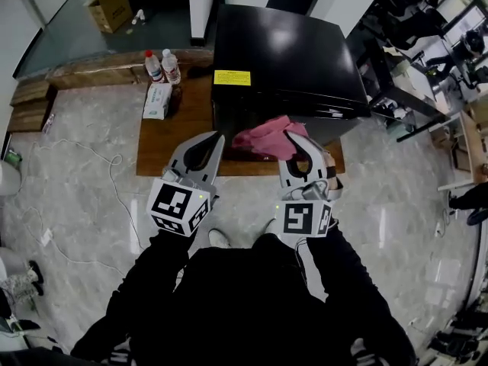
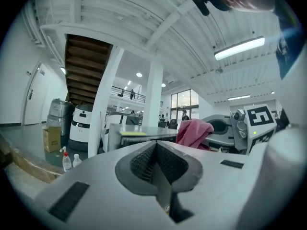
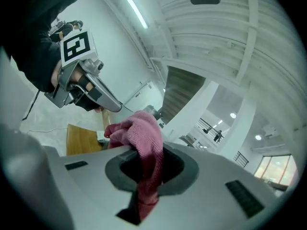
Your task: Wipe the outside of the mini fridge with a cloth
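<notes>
A black mini fridge (image 1: pixel 286 59) with a yellow label stands on a wooden platform (image 1: pixel 171 132). My right gripper (image 1: pixel 299 139) is shut on a pink cloth (image 1: pixel 265 137), which bunches out of its jaws just in front of the fridge's near face. In the right gripper view the pink cloth (image 3: pixel 144 147) hangs pinched between the jaws. My left gripper (image 1: pixel 212 139) is beside it to the left, shut with nothing in it; its own view shows the jaws (image 2: pixel 157 161) pressed together and the cloth (image 2: pixel 194 132) off to the right.
Two small bottles (image 1: pixel 162 65) and a white packet (image 1: pixel 158 100) sit on the platform left of the fridge. A cardboard box (image 1: pixel 110 6) stands far back left. White cables (image 1: pixel 76 204) trail over the marble floor. Desks and chairs (image 1: pixel 427 52) crowd the right side.
</notes>
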